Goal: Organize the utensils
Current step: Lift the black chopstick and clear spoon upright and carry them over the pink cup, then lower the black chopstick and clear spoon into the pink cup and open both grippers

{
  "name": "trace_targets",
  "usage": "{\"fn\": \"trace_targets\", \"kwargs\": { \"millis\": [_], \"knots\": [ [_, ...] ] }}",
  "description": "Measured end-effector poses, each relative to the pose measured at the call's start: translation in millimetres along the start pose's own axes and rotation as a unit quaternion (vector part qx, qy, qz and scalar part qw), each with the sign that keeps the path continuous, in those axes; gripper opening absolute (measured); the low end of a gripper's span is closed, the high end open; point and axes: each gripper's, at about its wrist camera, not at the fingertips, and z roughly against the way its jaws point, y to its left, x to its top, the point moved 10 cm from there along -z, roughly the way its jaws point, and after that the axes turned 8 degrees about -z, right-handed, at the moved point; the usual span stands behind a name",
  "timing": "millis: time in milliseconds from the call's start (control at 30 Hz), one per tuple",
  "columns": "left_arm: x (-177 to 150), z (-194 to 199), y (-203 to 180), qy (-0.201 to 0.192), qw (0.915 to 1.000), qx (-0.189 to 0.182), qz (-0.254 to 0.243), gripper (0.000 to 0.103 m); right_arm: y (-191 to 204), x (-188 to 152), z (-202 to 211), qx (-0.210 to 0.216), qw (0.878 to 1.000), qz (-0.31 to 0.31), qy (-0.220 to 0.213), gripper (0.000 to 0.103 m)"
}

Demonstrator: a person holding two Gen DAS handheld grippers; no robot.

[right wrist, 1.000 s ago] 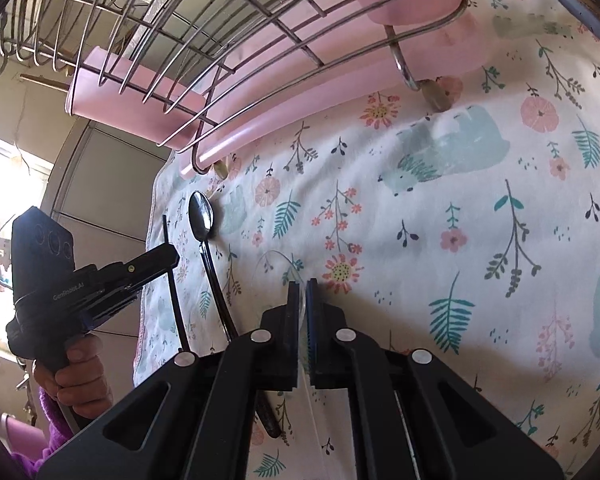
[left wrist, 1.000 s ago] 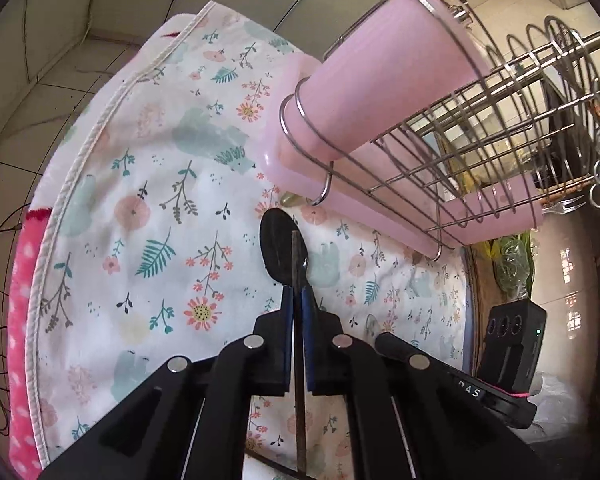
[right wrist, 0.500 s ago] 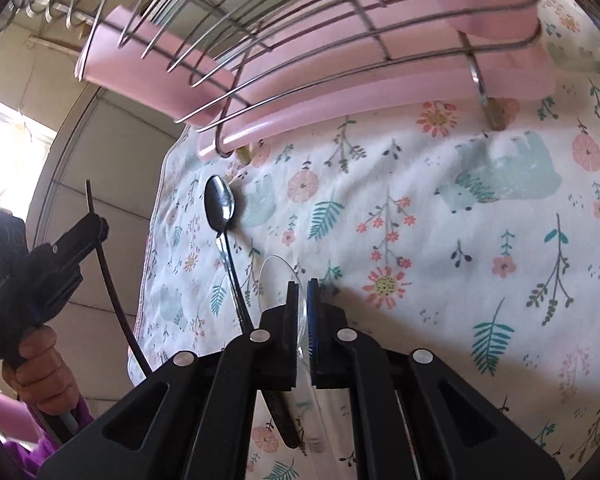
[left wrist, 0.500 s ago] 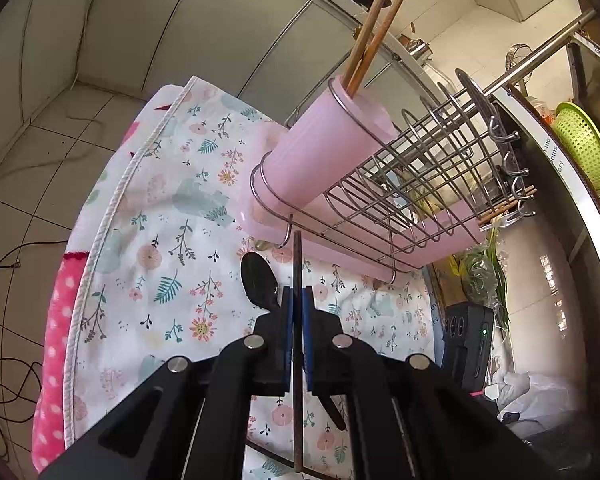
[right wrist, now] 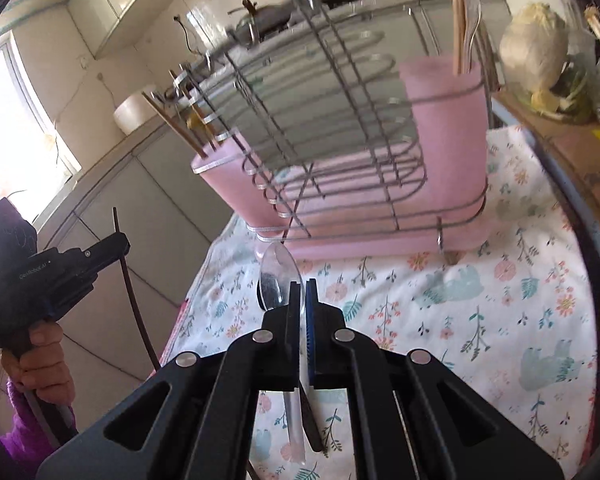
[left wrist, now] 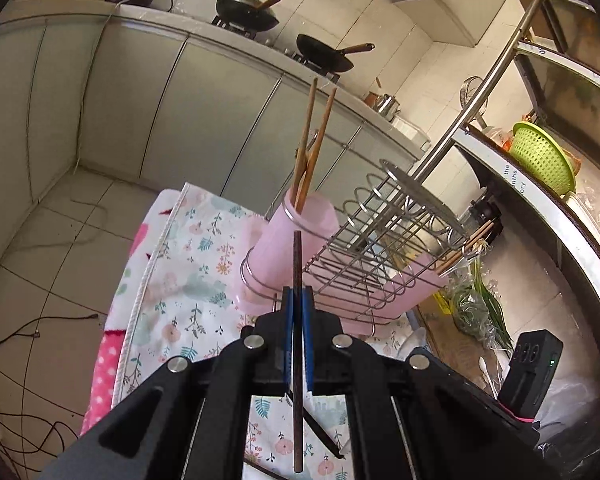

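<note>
The left gripper (left wrist: 297, 304) is clenched on a dark chopstick (left wrist: 297, 276), lifted above the floral cloth (left wrist: 188, 280). The right gripper (right wrist: 303, 300) grasps a clear plastic spoon (right wrist: 278, 276) (a black spoon lies beneath it) before the wire rack (right wrist: 332, 128) with pink cups (right wrist: 448, 120).

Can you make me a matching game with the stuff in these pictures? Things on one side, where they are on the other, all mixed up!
Things:
1. dark chopstick
2. clear spoon
3. wooden chopsticks
4. green basket

Places:
A. standing in the pink cup
B. pinched in the right gripper
C. up on the shelf at the right
D. pinched in the left gripper

Pairs: 1-D, 2-B, 3-A, 4-C
</note>
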Motion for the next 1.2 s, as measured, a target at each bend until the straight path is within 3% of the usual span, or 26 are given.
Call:
{"fn": "trace_targets", "kwargs": {
  "millis": [333, 667, 967, 1200],
  "knots": [
    [56, 27, -21, -0.069, 0.9971, 0.013, -0.032, 0.004, 11, 74, 73, -0.008, 0.988, 0.031, -0.149, 0.003],
    [119, 28, -39, -0.126, 0.9903, 0.028, -0.052, 0.004, 12, 162, 130, -0.027, 0.958, 0.052, -0.279, 0.003],
    [137, 9, -45, -0.134, 0.9882, 0.033, -0.066, 0.004, 0, 207, 116, -0.071, 0.943, 0.084, -0.314, 0.003],
    [151, -1, -45, -0.145, 0.9866, 0.038, -0.065, 0.004, -16, 198, 87, -0.089, 0.948, 0.085, -0.294, 0.003]
  ]
}}
